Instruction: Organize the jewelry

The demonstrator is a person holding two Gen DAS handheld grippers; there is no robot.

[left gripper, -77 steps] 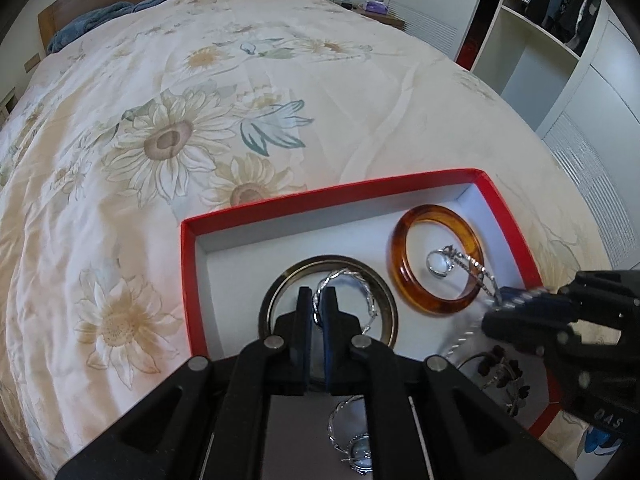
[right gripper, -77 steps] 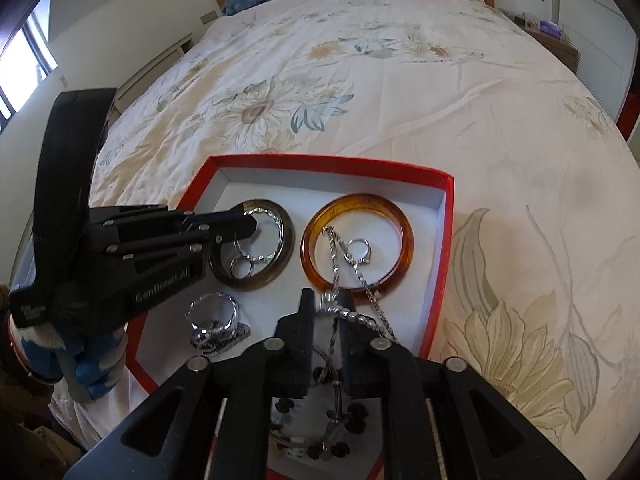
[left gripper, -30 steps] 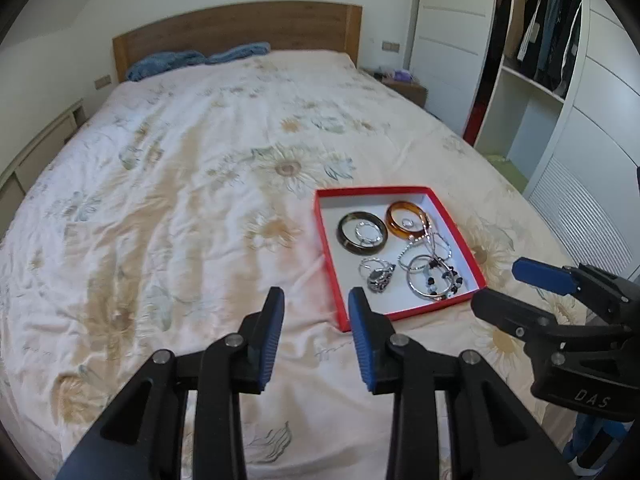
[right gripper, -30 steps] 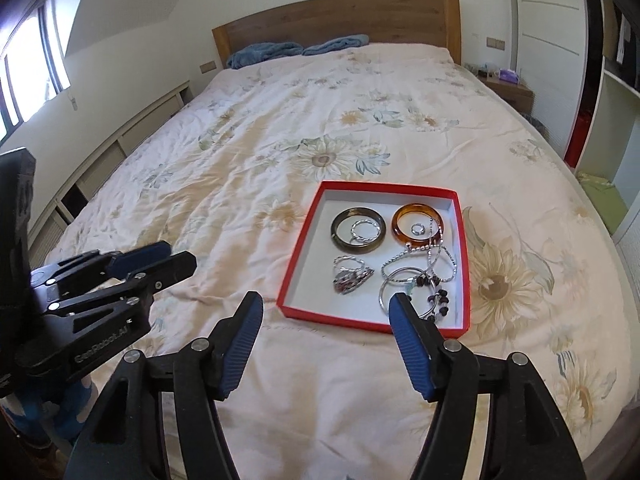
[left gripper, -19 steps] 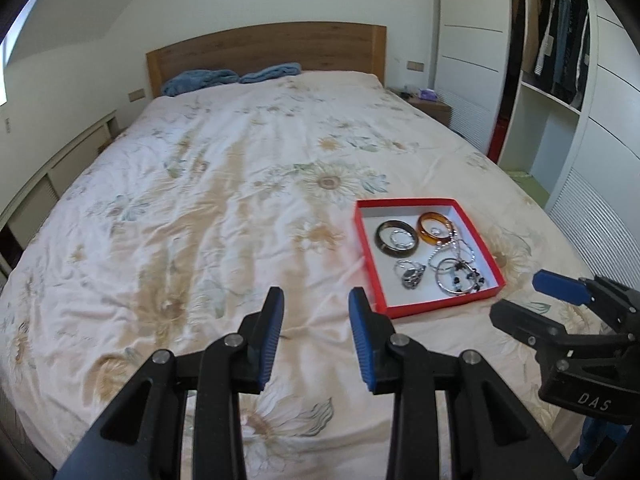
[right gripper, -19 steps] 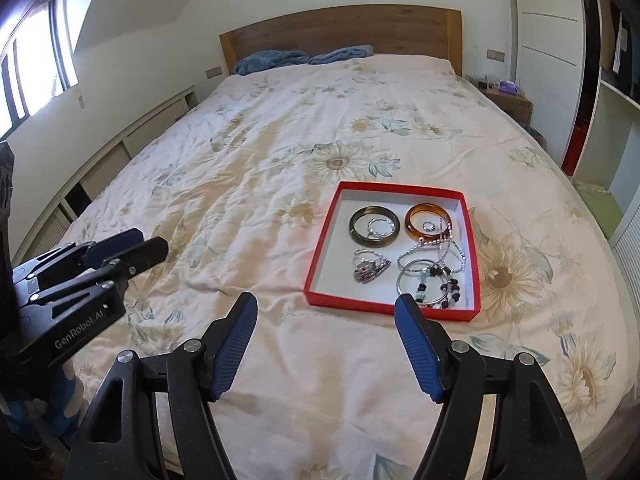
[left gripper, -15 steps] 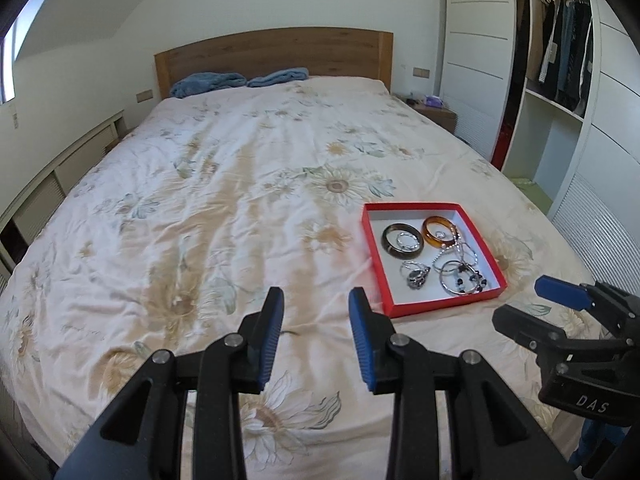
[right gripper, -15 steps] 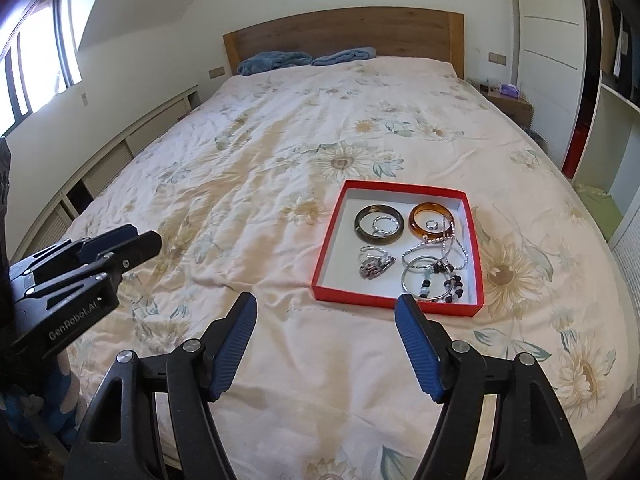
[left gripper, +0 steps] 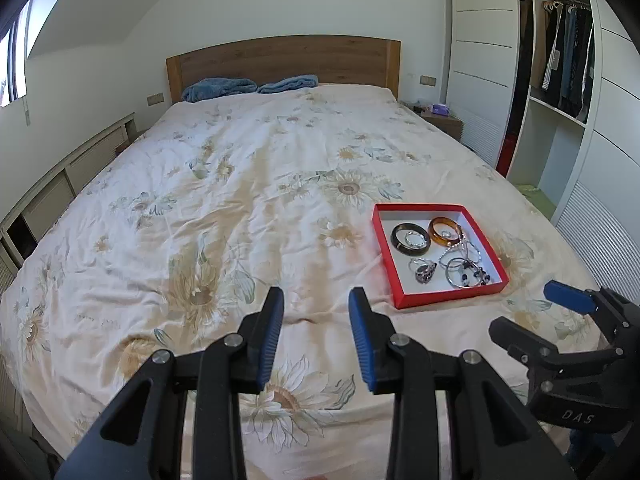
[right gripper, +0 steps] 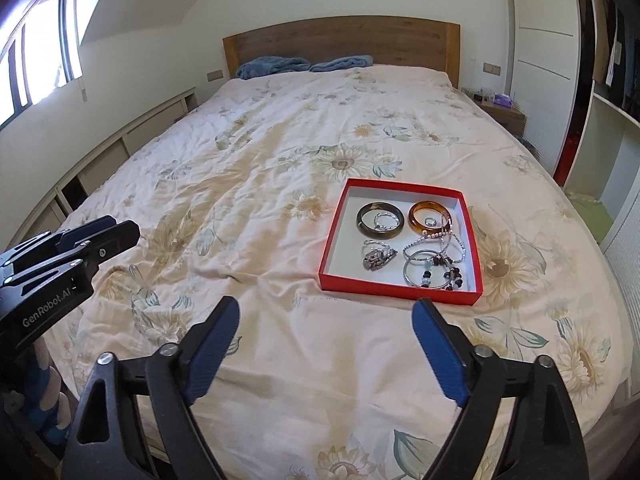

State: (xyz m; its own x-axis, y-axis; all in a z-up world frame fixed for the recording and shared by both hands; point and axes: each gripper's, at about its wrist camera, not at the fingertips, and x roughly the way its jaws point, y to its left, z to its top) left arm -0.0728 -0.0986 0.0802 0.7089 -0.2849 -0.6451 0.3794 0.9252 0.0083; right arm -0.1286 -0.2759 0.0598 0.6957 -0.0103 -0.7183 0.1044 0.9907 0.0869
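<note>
A red box (left gripper: 384, 246) (right gripper: 330, 248) with a white floor lies on the floral bedspread. It holds a dark bangle (left gripper: 410, 237) (right gripper: 380, 220), an amber bangle (left gripper: 447, 231) (right gripper: 430, 214), a silver brooch (right gripper: 378, 258), rings, chains and a beaded hoop (right gripper: 430, 274). My left gripper (left gripper: 316, 314) is open and empty, well short of the box and left of it. My right gripper (right gripper: 326, 322) is wide open and empty, in front of the box. Each gripper shows in the other's view (left gripper: 560, 312) (right gripper: 100, 230).
The bed (left gripper: 240, 184) fills the room, with a wooden headboard (left gripper: 280, 58) and blue cloths (left gripper: 248, 84) at its far end. A wardrobe with hanging clothes (left gripper: 560, 60) stands on the right, low cabinets (left gripper: 60, 184) on the left, a nightstand (right gripper: 500, 110) beside the headboard.
Both grippers let go of the jewelry in the box, opened and pulled far back and up. The box now looks small and distant.
</note>
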